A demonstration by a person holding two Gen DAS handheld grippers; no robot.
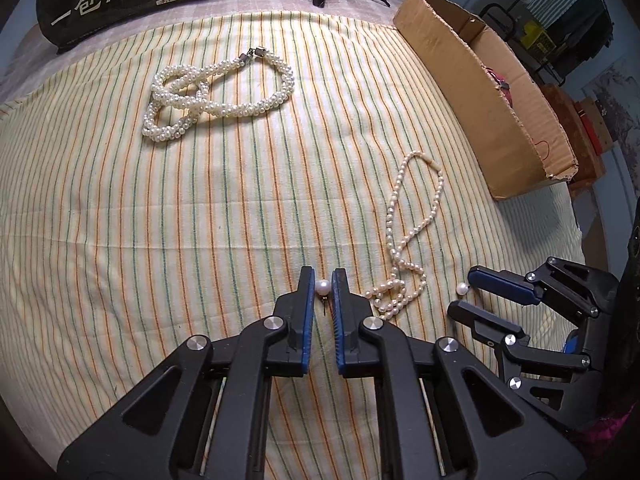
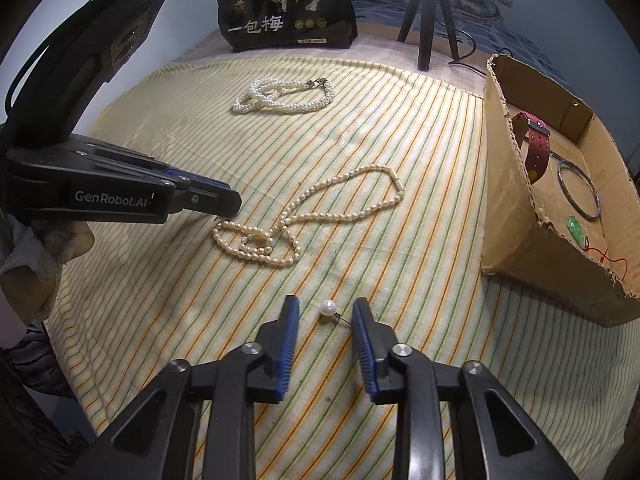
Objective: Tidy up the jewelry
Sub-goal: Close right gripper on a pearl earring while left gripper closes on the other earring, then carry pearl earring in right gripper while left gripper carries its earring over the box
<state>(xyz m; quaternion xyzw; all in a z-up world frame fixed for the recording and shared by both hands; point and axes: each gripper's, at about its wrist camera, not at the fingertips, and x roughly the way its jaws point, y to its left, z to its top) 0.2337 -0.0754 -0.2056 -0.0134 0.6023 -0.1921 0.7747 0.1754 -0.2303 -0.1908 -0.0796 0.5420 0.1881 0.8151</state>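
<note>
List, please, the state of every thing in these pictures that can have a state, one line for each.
Left tongs: shut on a white pearl stud earring.
Right tongs: open, around a second pearl stud earring lying on the striped cloth.
Thin pearl necklace: clasped, lying loose.
Thick twisted pearl necklace: clasped, coiled.
Brown cardboard box: open, holding a red strap and a metal ring.

Black left gripper (image 1: 322, 280), blue pads, silver screws, white GenRobot.AI lettering
</note>
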